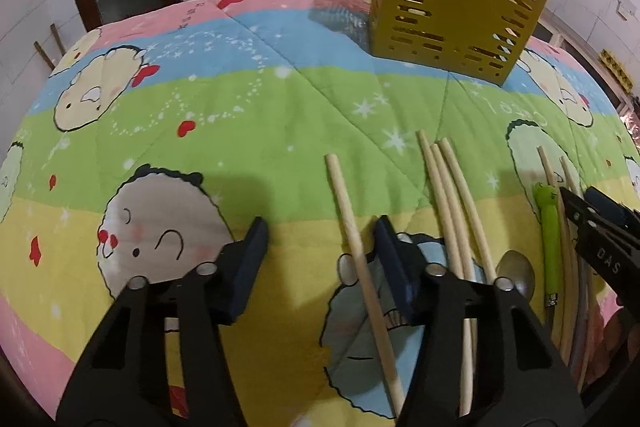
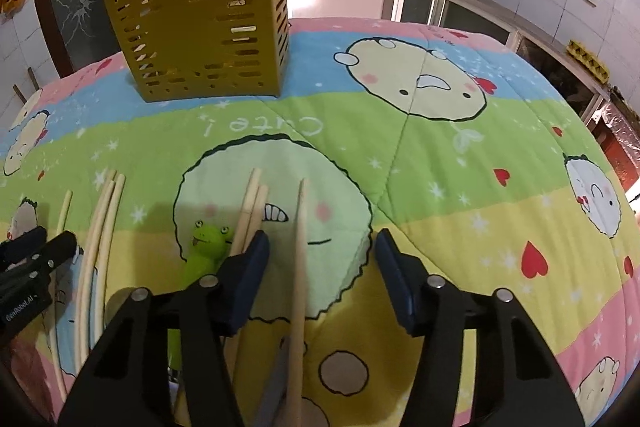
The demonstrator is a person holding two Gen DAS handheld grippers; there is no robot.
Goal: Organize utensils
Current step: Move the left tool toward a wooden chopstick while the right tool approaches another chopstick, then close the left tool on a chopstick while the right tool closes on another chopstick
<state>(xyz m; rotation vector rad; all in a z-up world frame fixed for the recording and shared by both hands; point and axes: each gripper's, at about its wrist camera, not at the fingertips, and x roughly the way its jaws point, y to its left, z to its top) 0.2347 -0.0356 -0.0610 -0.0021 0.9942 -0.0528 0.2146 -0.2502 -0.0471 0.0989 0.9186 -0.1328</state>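
Both my tools are spread apart, gripping nothing: left tool (image 1: 320,247) straddles a single chopstick (image 1: 360,259), right tool (image 2: 322,259) straddles another chopstick (image 2: 300,267). Remaining chopsticks (image 1: 452,203), a metal spoon (image 1: 518,273) and a frog-handled utensil (image 2: 206,245) lie loose on the quilt-covered desk (image 2: 440,195). Yellow slotted utensil holder (image 2: 200,27) stands upright at the far side, well apart from them.

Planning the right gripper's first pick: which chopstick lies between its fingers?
The lone chopstick, apart from the pair left of it beside the frog-handled utensil.
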